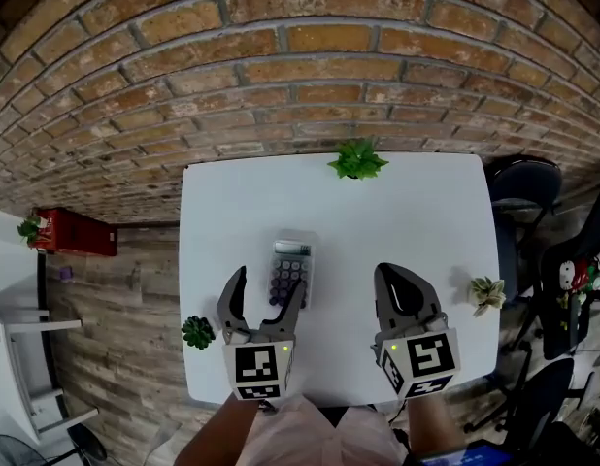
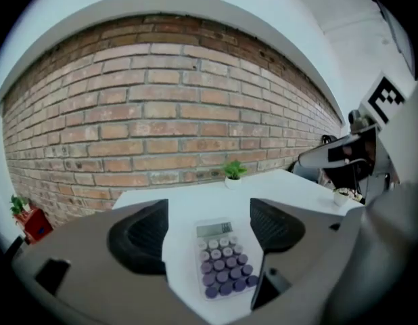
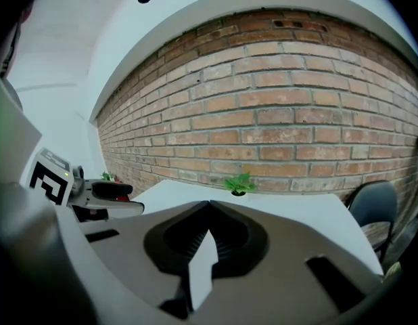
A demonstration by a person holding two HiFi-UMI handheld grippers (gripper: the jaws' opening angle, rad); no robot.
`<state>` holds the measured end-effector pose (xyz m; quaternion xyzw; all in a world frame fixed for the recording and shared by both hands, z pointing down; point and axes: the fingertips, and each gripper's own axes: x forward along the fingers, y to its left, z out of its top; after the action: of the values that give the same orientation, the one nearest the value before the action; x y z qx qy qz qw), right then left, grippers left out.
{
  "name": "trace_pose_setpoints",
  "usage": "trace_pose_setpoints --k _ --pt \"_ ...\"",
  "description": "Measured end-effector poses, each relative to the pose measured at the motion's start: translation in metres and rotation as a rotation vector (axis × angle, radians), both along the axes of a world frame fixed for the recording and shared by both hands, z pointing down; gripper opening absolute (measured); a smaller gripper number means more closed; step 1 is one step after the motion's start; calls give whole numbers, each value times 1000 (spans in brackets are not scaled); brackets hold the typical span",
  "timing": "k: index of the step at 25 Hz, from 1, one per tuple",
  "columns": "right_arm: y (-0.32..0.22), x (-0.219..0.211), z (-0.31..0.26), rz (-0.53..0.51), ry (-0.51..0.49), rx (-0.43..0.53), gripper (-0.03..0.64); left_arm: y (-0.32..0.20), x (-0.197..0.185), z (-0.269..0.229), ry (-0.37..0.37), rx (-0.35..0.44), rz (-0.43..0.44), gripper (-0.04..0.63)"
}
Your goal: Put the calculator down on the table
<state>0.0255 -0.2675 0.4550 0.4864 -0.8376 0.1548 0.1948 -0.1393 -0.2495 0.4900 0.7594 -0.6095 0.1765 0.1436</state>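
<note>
Calculator key labels illegible

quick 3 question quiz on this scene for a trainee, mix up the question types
1. True or false: the calculator lies flat on the table, between the jaws of the left gripper and untouched by its pads.
2. Pick one. The jaws of the right gripper are: A) wide apart, B) together with nothing between them, C) closed on a pen.
3. How many small potted plants stand on the table?

Key:
1. True
2. B
3. Three: one at the far edge, one near the left edge, one near the right edge.
</note>
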Motion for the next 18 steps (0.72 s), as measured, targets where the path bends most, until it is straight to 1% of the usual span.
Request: trace_pose_setpoints --k 3,4,5,6,8,12,15,18 --pt "2 -11 -17 -34 -13 43 3 8 -7 -36 34 86 -31 379" --pt "3 -15 -24 -44 -17 58 3 11 -12 -48 46 112 -49 363" --pt "5 -19 -31 -55 -21 74 3 14 -17 -60 53 138 -68 310" --pt "7 -24 -38 -67 -26 91 3 18 -22 -72 53 164 -85 242" --pt "11 -34 -51 -93 -34 124 2 23 -32 -95 52 206 -107 149" --pt "17 -52 -78 -137 -52 189 2 30 -47 -135 98 256 -138 99" --pt "24 -63 -97 -162 -60 228 2 32 -50 -163 85 301 -127 83" --pt "31 -68 -109 -177 -56 255 2 37 -49 -177 83 324 -115 81"
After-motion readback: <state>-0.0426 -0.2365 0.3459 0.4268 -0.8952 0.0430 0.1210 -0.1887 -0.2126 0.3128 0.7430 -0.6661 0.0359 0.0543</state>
